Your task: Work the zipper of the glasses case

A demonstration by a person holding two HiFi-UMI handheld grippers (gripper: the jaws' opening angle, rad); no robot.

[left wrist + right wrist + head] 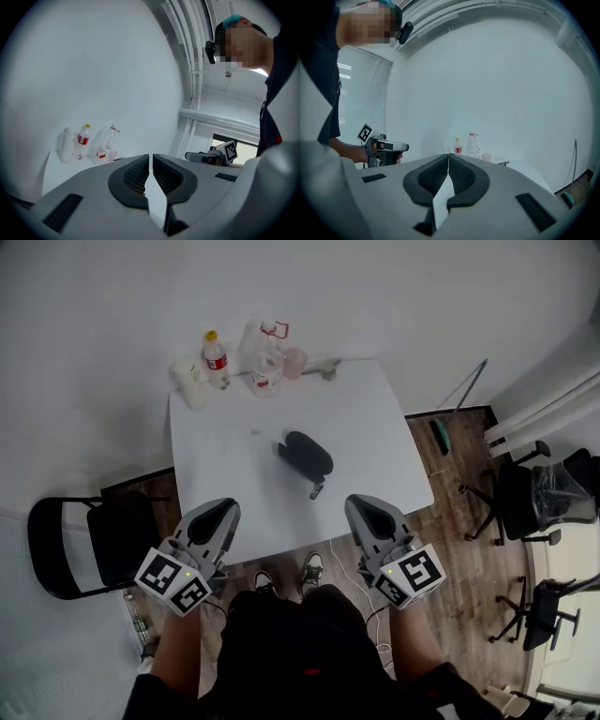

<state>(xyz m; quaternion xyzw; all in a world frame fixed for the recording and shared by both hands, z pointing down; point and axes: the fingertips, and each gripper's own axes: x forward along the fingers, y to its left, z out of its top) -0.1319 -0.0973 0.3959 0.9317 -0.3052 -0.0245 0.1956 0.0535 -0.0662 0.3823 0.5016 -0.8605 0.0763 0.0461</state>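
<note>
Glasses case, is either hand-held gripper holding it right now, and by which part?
Nothing is held. The left hand-held gripper and the right hand-held gripper are both shut and empty, and the glasses case lies untouched on the table.

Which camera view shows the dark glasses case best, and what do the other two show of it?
The head view: the glasses case lies whole on the white table, seen from above. Neither gripper view shows it; each looks over its shut jaws toward the bottles at the far edge.
</note>
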